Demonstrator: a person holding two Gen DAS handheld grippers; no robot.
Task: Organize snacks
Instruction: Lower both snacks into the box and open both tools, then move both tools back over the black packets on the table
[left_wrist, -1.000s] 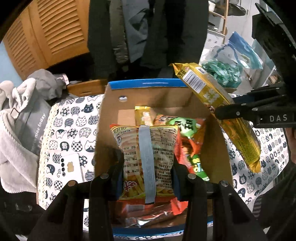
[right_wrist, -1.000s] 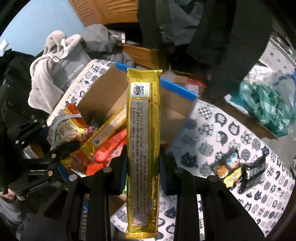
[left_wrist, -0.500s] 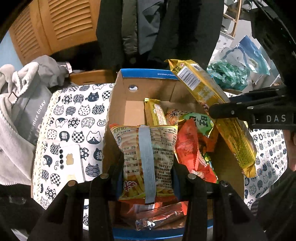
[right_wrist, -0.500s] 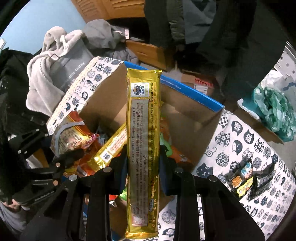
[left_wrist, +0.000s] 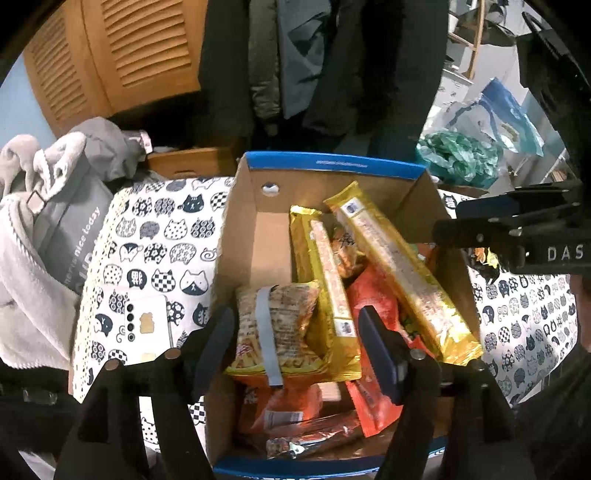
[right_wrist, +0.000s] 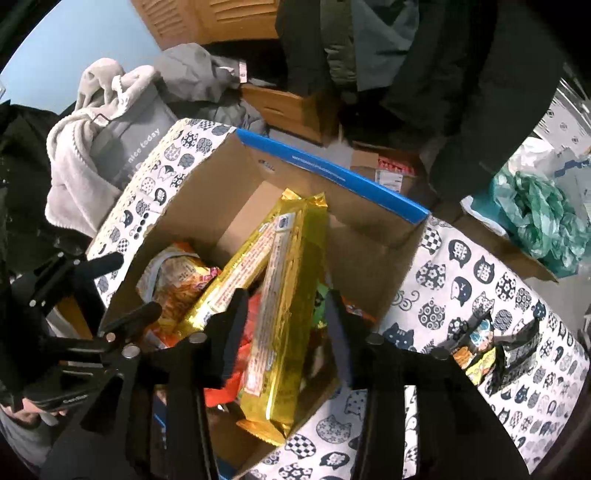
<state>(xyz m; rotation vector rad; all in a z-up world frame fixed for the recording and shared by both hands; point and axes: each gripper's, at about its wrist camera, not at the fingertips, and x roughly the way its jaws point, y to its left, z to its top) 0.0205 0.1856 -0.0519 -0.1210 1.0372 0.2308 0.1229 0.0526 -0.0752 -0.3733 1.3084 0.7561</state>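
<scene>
Both packets dropped into the box (left_wrist: 255, 236); two grippers (emptied) just opened.

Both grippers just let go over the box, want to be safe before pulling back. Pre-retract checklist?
1. Left gripper fingers off the chips bag; jaws just opened: ok.
2. Right gripper clear of the long gold pack; jaws just opened: ok.
3. Chips bag inside the cardboard box: ok.
4. Gold pack fully inside: not ok, near end overhangs the rim.
5. Small packets on the cat-print cloth boxed: not ok.
</scene>
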